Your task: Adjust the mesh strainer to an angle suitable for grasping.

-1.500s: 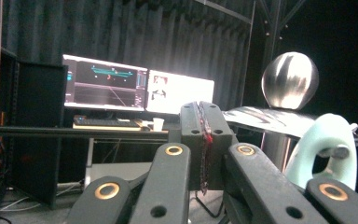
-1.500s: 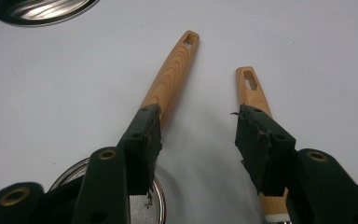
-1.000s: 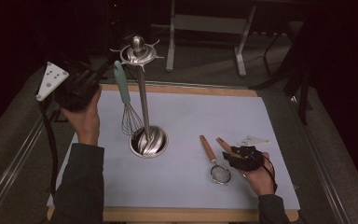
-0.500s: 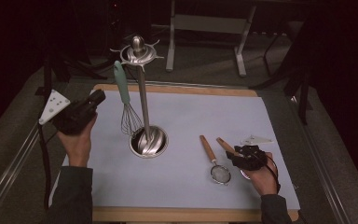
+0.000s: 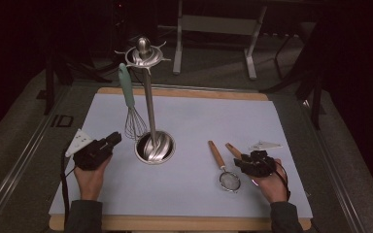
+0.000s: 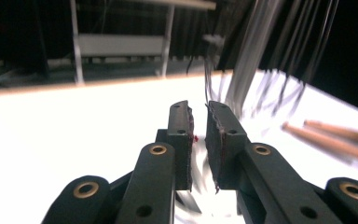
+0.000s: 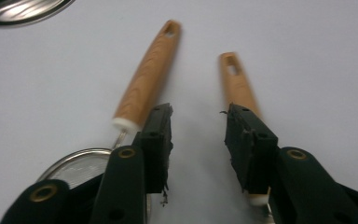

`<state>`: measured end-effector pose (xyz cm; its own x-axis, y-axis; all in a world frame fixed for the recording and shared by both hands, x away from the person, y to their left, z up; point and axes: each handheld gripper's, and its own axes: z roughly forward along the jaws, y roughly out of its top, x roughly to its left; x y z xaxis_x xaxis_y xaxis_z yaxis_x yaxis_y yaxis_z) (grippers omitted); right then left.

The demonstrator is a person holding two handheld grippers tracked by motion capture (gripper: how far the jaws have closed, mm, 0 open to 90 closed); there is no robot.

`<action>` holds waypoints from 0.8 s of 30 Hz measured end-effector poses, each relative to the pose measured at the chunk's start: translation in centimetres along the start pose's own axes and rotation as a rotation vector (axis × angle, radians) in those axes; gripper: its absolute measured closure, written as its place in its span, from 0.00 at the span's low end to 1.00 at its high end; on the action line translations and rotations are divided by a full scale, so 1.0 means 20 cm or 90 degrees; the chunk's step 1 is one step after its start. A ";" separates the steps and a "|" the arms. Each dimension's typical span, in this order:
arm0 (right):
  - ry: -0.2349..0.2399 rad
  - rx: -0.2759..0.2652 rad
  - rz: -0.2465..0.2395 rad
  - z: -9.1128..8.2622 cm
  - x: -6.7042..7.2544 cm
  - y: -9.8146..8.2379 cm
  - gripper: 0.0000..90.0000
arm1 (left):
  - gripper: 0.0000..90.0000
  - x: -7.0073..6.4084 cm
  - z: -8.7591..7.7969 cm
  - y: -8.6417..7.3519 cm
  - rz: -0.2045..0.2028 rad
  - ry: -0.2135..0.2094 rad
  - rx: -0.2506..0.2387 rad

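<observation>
A steel utensil stand (image 5: pixel 148 107) rises from its round base (image 5: pixel 154 147) mid-mat. A whisk with a mint handle (image 5: pixel 128 97) hangs from it; its wires blur past in the left gripper view (image 6: pixel 261 56). My left gripper (image 5: pixel 114 138) (image 6: pixel 198 109) lies low on the mat left of the base. Its jaws have just been opening and stand a narrow gap apart with nothing between them. My right gripper (image 5: pixel 240 162) (image 7: pixel 199 112) is open and has just been closing. It sits between a wooden-handled strainer (image 5: pixel 217 154) (image 7: pixel 147 79) and a second wooden handle (image 5: pixel 232 149) (image 7: pixel 235 79), with bare mat between its jaws.
A pale mat (image 5: pixel 199 121) covers the wooden table (image 5: pixel 175 223). Metal frames and chair legs (image 5: pixel 213 29) stand in the dark behind the far edge. A rail (image 5: pixel 24 160) runs along the left side.
My left hand has come down from beside the whisk's handle to the mat at the left, and the whisk stays hanging on the stand. The right hand has kept its place.
</observation>
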<state>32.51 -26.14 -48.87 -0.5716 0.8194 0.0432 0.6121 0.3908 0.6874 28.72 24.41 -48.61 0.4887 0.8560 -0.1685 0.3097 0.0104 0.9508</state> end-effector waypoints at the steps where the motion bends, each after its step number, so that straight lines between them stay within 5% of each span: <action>1: 0.003 0.005 -0.003 0.01 0.01 0.00 0.69 | 0.89 0.00 0.01 -0.03 -0.004 -0.004 0.008; 7: 0.048 0.026 -0.009 0.06 0.06 0.03 0.69 | 0.88 0.00 0.02 -0.16 -0.010 -0.006 0.057; 12: 0.127 0.045 0.040 0.11 0.07 0.07 0.71 | 0.87 0.01 0.03 -0.19 -0.015 0.001 0.070; 17: 0.130 0.079 0.063 0.15 0.07 0.08 0.73 | 0.87 0.01 0.06 -0.22 -0.005 0.011 0.094; 24: 0.152 0.076 0.059 0.16 0.10 0.11 0.72 | 0.87 0.01 0.07 -0.22 0.001 0.014 0.102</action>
<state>34.44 -22.27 -49.49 -0.6134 0.7381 0.2810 0.7199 0.3762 0.5833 28.53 23.75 -53.26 0.4724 0.8668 -0.1595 0.4356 -0.0723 0.8972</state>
